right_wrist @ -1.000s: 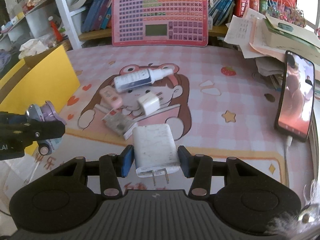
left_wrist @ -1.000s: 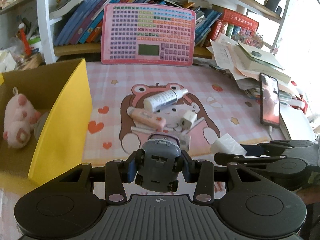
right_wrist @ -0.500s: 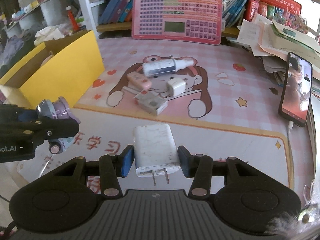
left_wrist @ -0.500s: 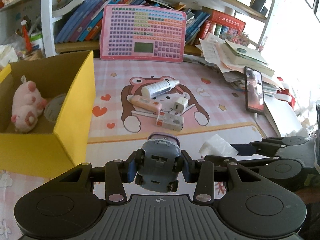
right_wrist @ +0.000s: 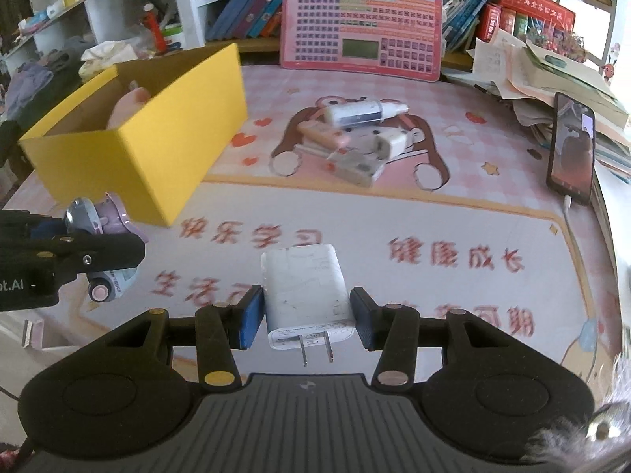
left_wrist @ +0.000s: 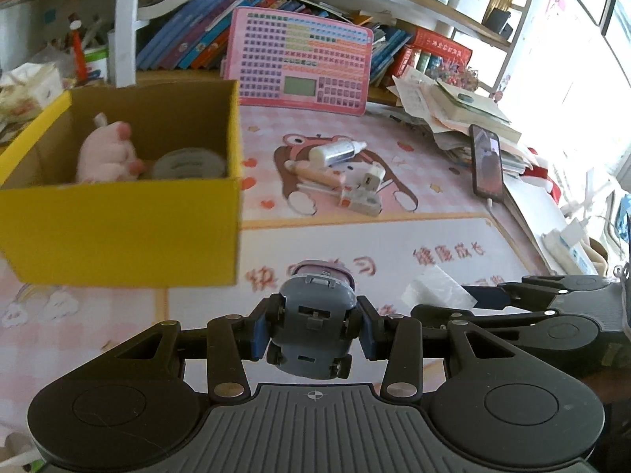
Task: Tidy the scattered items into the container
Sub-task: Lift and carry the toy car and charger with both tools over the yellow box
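Observation:
My left gripper (left_wrist: 311, 331) is shut on a small grey and purple toy car (left_wrist: 311, 323), held above the mat in front of the yellow box (left_wrist: 118, 224). The box holds a pink plush toy (left_wrist: 108, 153) and a roll of tape (left_wrist: 189, 162). My right gripper (right_wrist: 305, 317) is shut on a white plug charger (right_wrist: 305, 287), prongs pointing toward the camera. In the right wrist view the yellow box (right_wrist: 157, 138) stands at the upper left, with the left gripper (right_wrist: 84, 248) and toy car (right_wrist: 98, 228) just before it. A spray bottle (left_wrist: 335, 152), pink tube (left_wrist: 317, 171), small white plug (left_wrist: 370, 176) and flat packet (left_wrist: 361, 201) lie on the mat.
A pink keyboard toy (left_wrist: 301, 67) leans against the bookshelf at the back. A phone (left_wrist: 488, 163) lies at the right beside a stack of papers and books (left_wrist: 453, 114). A crumpled wrapper (left_wrist: 434, 289) lies on the mat near my right gripper (left_wrist: 508, 299).
Both grippers have pulled back from the pile and shifted left toward the yellow box, each keeping its hold. The box now sits nearer the middle of both views.

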### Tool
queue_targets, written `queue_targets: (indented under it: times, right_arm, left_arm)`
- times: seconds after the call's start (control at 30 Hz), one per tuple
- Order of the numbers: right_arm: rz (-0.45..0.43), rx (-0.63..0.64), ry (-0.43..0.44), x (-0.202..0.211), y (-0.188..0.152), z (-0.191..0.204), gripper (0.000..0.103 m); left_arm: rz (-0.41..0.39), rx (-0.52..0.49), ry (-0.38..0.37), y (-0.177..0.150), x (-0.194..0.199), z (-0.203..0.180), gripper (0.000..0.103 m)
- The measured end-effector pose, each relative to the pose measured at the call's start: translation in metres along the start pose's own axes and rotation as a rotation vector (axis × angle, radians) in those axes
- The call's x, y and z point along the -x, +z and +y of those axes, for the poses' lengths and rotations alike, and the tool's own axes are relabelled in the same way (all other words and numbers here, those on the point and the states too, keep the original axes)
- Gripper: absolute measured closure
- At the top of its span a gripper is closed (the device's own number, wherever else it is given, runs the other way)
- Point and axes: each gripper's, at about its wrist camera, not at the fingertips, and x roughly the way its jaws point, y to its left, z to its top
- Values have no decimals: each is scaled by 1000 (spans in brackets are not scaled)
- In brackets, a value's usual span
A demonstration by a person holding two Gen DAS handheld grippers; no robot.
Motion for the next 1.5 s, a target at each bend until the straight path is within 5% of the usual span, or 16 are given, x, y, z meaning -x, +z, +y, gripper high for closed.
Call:
queue_targets:
  times: [0.53, 1.5]
  right_arm:
    - [-40, -15, -41, 32, -37, 85, 58]
    - [-44, 151, 52, 33, -35, 172, 58]
  left_arm:
    - [-20, -11, -45, -36, 58, 58, 61]
    - [-84, 95, 40, -66, 114, 127, 61]
